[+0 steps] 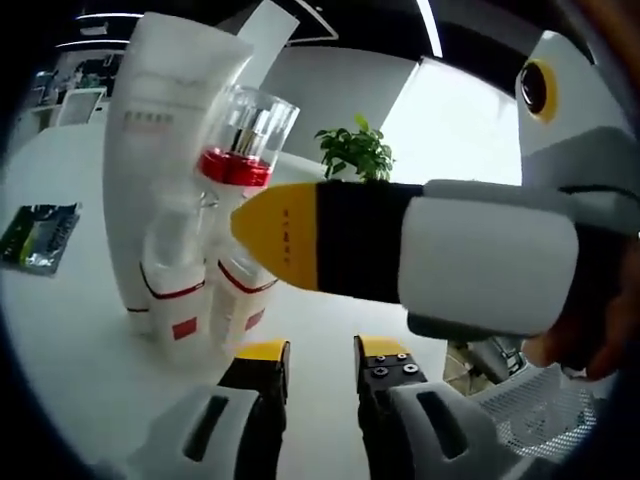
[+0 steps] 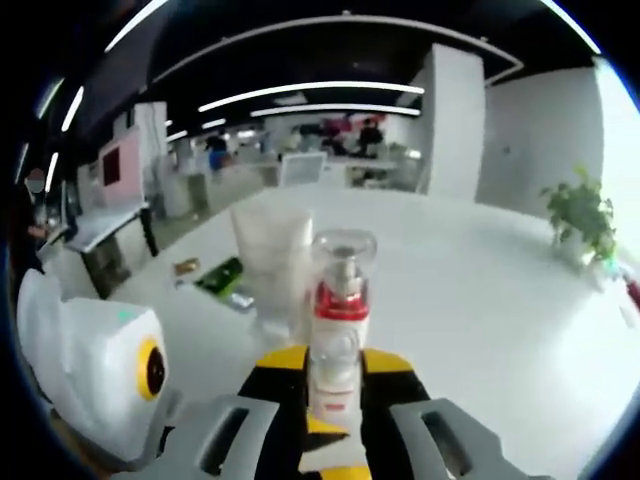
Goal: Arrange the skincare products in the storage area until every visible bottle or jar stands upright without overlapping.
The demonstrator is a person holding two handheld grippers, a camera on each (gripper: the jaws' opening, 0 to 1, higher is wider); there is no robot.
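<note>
A pump bottle (image 2: 337,330) with a clear cap, red collar and white base stands between my right gripper's (image 2: 333,366) yellow-tipped jaws, which are shut on its lower body. The same pump bottle (image 1: 243,150) appears in the left gripper view, where a yellow and black finger (image 1: 285,235) of the right gripper lies across it. A second small white bottle (image 1: 173,292) with a red label stands just left of it. Touching them from behind is a tall white tube (image 1: 165,120), upright on its cap. My left gripper (image 1: 323,350) is open just in front of the bottles, holding nothing.
A green packet (image 1: 40,236) lies flat on the white table (image 1: 70,340), left of the tube. A potted plant (image 1: 357,152) stands farther back. A hand (image 1: 585,350) holds the right gripper, above a mesh chair (image 1: 540,420) beyond the table edge.
</note>
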